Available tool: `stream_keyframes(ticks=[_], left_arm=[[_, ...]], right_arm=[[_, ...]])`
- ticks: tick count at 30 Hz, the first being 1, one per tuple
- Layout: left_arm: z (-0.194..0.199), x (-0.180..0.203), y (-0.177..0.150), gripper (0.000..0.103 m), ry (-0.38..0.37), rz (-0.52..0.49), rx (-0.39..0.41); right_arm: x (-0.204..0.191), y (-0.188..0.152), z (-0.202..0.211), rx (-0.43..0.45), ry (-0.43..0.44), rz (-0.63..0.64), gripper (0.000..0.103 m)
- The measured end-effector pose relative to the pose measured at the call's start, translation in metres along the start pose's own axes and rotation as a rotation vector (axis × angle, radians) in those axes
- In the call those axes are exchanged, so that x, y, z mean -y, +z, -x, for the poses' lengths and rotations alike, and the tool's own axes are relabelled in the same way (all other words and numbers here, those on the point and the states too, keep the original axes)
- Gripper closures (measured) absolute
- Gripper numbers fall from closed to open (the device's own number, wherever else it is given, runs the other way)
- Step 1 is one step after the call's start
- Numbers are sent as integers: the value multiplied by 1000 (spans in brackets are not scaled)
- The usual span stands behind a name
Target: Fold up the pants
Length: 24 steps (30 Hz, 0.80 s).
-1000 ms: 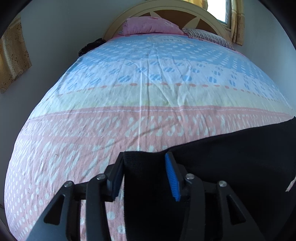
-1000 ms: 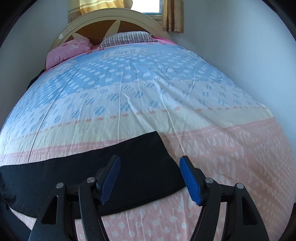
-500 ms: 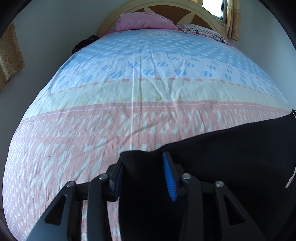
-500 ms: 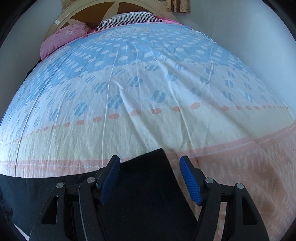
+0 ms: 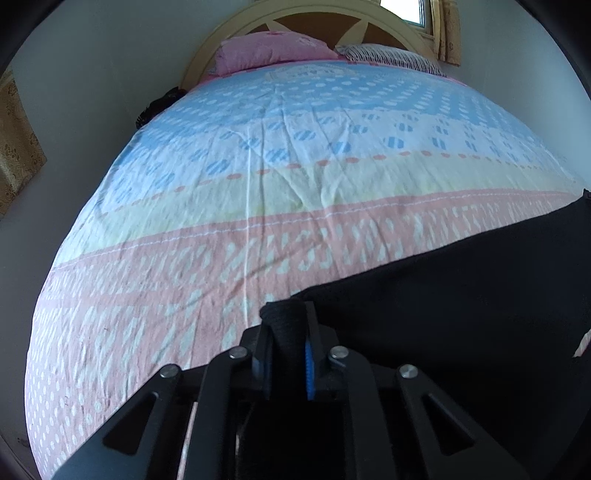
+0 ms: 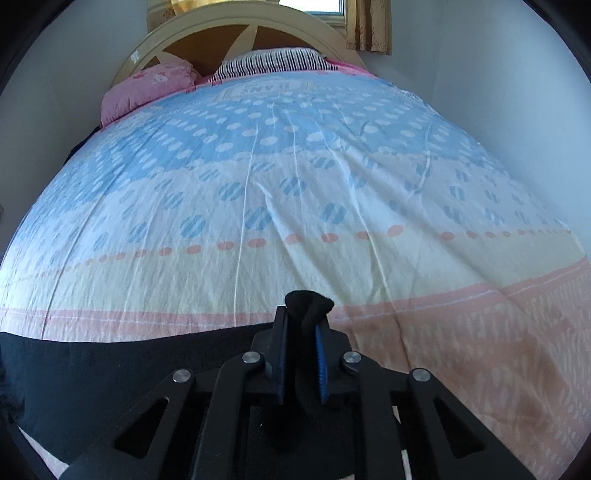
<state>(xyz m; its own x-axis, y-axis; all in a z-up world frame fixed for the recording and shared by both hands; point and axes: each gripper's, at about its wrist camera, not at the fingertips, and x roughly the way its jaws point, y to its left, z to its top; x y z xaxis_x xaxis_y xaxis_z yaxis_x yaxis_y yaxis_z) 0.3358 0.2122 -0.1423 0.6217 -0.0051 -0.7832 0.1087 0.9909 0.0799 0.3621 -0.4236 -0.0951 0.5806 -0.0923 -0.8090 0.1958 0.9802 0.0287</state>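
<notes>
Left gripper and right gripper each clenched on bunched black pants, lower frame, on bed. Risk: small pinch slips when lifted, skewing the fold.

Matt black cloth pants, creased printed cotton-like bedsheet, glossy painted wooden headboard.

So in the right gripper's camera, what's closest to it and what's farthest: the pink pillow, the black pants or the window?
1. black pants, pinched in the right gripper
2. pink pillow, far left by the headboard
3. window, top, behind the headboard
</notes>
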Motion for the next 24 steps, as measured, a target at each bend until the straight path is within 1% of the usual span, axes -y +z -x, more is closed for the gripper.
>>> stream_keyframes(ticks=[3,5,9,12,15,19,22,24], left_arm=[[25,-8,2,90,-21,37,79],[43,-15,1,90,-54,67,122],[73,-20,-8,90,-92,64,194],[91,-22,-18,90,-124,80,233],[104,-22,-31,90,-156,88,271],[117,-20,-51,90,-187,99,302],[128,-19,-72,90,-209,101,328],[131,-18,-84,90,-217,95,337]], right_arm=[[5,-6,33,67,4,4,91],[8,-14,55,106,7,6,91],[20,-36,96,176,17,-6,92],[29,-58,124,219,29,-27,93],[41,-84,146,240,40,-57,93],[55,-119,169,257,55,-97,93],[62,-143,180,258,63,-111,93],[67,-158,182,243,63,-119,93]])
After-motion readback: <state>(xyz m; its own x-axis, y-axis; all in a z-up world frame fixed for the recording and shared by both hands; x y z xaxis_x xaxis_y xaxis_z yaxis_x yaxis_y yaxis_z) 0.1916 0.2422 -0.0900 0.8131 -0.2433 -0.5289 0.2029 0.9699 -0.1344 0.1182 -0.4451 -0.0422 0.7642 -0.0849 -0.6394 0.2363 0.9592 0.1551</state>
